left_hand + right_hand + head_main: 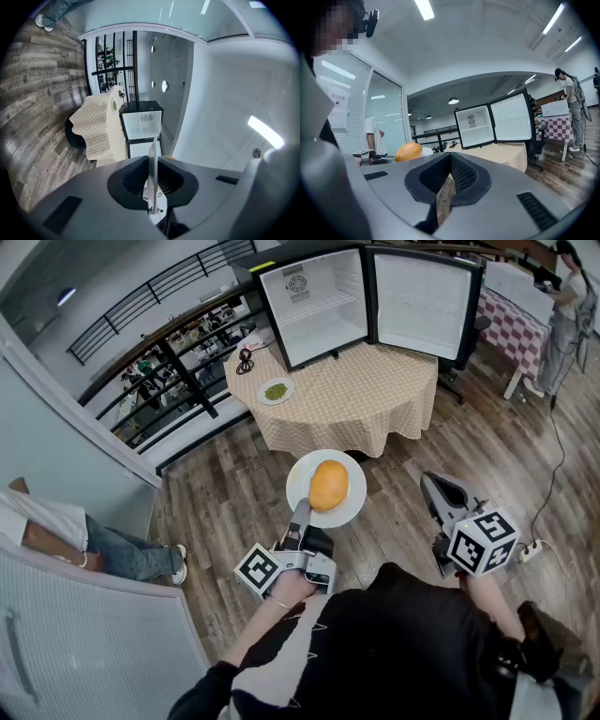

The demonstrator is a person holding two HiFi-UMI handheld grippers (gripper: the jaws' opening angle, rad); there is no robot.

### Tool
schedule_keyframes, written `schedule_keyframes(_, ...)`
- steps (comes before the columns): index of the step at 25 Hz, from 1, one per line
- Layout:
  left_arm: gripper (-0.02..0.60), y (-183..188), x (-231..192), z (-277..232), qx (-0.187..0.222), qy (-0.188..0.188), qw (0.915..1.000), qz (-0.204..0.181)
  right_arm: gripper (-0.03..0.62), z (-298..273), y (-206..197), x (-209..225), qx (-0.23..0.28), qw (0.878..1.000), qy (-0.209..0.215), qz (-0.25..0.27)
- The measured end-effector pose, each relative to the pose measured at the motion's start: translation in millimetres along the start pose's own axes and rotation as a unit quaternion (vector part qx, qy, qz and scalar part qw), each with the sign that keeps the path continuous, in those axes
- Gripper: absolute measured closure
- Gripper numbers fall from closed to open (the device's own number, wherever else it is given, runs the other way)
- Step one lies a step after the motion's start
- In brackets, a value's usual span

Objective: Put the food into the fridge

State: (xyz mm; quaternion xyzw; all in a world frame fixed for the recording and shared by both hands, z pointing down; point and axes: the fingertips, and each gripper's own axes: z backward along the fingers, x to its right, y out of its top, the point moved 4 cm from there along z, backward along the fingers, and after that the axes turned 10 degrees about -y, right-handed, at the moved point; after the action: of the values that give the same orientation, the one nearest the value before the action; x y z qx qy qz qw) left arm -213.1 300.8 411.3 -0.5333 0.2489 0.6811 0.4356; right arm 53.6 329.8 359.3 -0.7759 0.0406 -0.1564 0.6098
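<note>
A round orange food item (328,485) lies on a white plate (353,508) held over the wooden floor. My left gripper (301,512) is shut on the plate's near rim; in the left gripper view the plate (153,159) shows edge-on between the pads. My right gripper (433,482) hangs to the right of the plate, shut and empty. From the right gripper view the orange food (408,151) shows at the left. The small fridge (314,306) stands on the round table (375,395) with its door (427,301) swung wide, and its inside is empty. A small plate of green food (276,391) sits on the table.
A black cable (246,360) lies on the table's left edge. A person (56,540) sits at the left by a glass wall. Another person (562,306) stands at a red-checked table (516,324) at the back right. A power strip (530,549) lies on the floor.
</note>
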Motion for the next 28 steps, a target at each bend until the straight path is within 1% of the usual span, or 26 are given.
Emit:
schedule_keyframes(4,0.554,4,0,0,-0.001,0.000,1.0000,-0.001,0.579,-1,4,-6,-0.002,1.000,-0.004,-0.002)
schedule_keyframes(8,0.554,10,0,7,0.000,0.001,1.0000,0.000,0.579,-3,0,-14,-0.001,1.000,0.001,0.002)
schedule_keyframes(13,0.554,22,-2,10,-0.003,0.001,1.0000,0.002,0.579,-10,-3,-24,-0.004,1.000,-0.005,0.000)
schedule_keyframes(15,0.555,30,-3,12,-0.004,0.000,1.0000,0.000,0.579,-13,-3,-28,-0.002,1.000,-0.006,-0.008)
schedule_keyframes(20,0.555,53,-3,18,-0.007,-0.006,1.0000,0.001,0.579,-28,-9,-46,0.006,0.999,0.013,-0.048)
schedule_keyframes(24,0.555,76,-7,20,-0.020,-0.009,0.9997,-0.007,0.579,-43,-22,-66,-0.001,0.999,0.014,-0.039)
schedule_keyframes(28,0.560,97,-10,2,-0.046,-0.014,0.9985,-0.024,0.579,-53,-30,-77,-0.017,1.000,0.003,-0.024)
